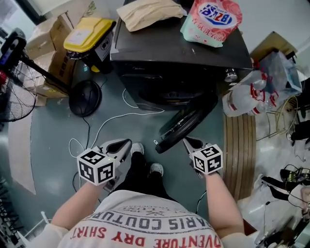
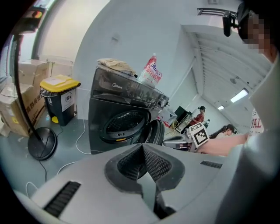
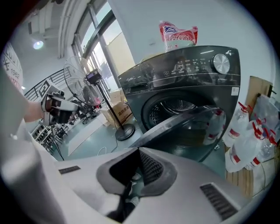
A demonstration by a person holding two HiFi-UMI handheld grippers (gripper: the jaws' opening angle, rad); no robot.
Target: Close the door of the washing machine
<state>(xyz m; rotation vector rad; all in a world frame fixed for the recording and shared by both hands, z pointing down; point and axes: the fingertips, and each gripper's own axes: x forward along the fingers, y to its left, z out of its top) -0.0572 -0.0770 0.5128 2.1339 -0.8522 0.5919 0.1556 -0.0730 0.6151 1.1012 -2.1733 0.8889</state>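
Observation:
The dark front-loading washing machine (image 1: 179,53) stands ahead of me with its round door (image 1: 186,123) swung open toward my feet. In the left gripper view the drum opening (image 2: 124,124) shows, with the door (image 2: 155,131) to its right. My right gripper (image 1: 186,141) is shut and empty, just right of the door's free edge; whether it touches is unclear. In the right gripper view the door (image 3: 183,124) fills the space just past that gripper (image 3: 139,151). My left gripper (image 1: 127,143) is shut on nothing, left of the door and clear of it, as the left gripper view (image 2: 143,148) confirms.
On the machine lie a beige cloth (image 1: 147,12) and a pink detergent bag (image 1: 211,19). A yellow-lidded bin (image 1: 89,34), cardboard boxes (image 1: 48,38) and a fan's round base (image 1: 85,97) stand at the left. White cable (image 1: 111,118) trails over the floor. Plastic bottles (image 1: 242,97) and wooden boards (image 1: 240,145) are at the right.

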